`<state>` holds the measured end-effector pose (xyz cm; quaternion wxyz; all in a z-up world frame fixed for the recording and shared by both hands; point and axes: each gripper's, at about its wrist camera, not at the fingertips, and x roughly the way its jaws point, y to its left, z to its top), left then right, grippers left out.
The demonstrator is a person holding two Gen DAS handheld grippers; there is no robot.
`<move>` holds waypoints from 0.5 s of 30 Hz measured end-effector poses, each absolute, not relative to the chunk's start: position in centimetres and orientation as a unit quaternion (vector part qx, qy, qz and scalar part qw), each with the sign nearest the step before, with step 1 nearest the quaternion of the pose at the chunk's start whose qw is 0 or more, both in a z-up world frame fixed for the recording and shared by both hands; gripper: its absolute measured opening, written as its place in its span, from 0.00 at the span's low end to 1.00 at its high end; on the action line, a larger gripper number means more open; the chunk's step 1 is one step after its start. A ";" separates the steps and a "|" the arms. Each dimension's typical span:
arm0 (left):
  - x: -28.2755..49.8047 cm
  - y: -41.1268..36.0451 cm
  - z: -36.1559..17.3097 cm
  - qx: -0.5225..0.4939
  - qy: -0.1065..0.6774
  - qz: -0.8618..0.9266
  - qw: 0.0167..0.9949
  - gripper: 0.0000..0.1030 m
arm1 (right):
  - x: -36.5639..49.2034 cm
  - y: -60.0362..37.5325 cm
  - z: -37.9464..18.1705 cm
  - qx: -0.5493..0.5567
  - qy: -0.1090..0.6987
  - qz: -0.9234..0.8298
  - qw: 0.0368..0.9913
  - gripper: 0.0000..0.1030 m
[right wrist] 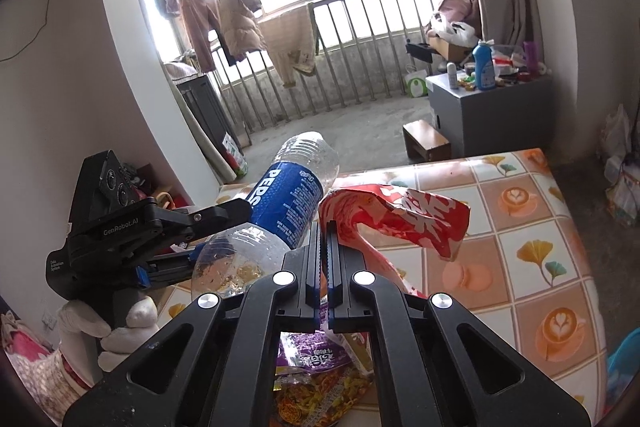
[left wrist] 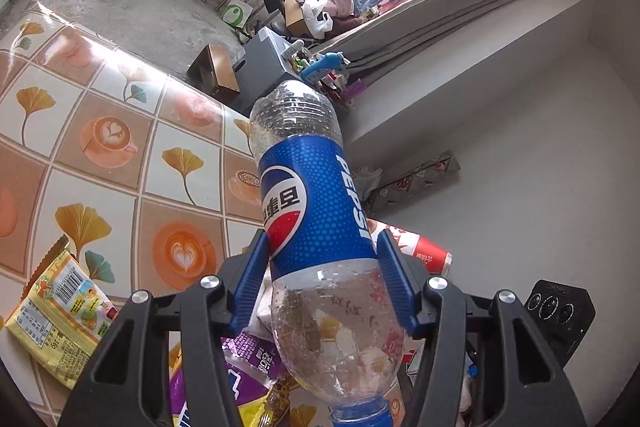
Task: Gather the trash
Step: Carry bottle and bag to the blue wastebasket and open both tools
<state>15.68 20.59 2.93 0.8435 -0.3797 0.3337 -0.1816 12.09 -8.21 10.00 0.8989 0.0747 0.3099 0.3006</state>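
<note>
Both my claws are loaded, so the step in hand is the carry, not the pick. My left claw [left wrist: 322, 279] is clamped across the middle of the bottle [left wrist: 316, 227], blue pads bearing on either side at the lower edge of the label; the bottle is empty or nearly so, cap end toward the camera, base pointing away, and it is lifted clear of the bench [left wrist: 100, 131]. My right claw [right wrist: 325, 251] is clenched on a red wrapper [right wrist: 400, 215], which is pinched by a thin fold between the pads and flares out crumpled above and to the right of them, also held off the bench. In the right view the gloved hand [right wrist: 108, 327] carrying the left claw is at lower left, and the bottle sits just beside the wrapper without clear contact. More trash remains below: a yellow packet [left wrist: 60, 311] and a purple packet [right wrist: 316, 359] lie on the bench. No bin or bag for trash is identifiable in either view; the blue edge at the right view's far right may be one, but I cannot confirm it. The next move, in my judgement, calls for carrying both loads to a receptacle and releasing over it. The wrapper grip is slight and could slip if swung.
</note>
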 end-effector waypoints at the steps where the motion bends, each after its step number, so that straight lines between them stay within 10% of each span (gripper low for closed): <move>1: 15.4 20.4 3.0 -0.379 0.332 -0.188 0.843 0.52 | 12.0 -8.2 10.0 0.074 0.308 0.299 0.900 0.01; 15: 13.8 16.9 7.4 -0.363 0.310 -0.247 0.843 0.52 | 10.2 -13.3 12.6 0.104 0.263 0.271 0.920 0.00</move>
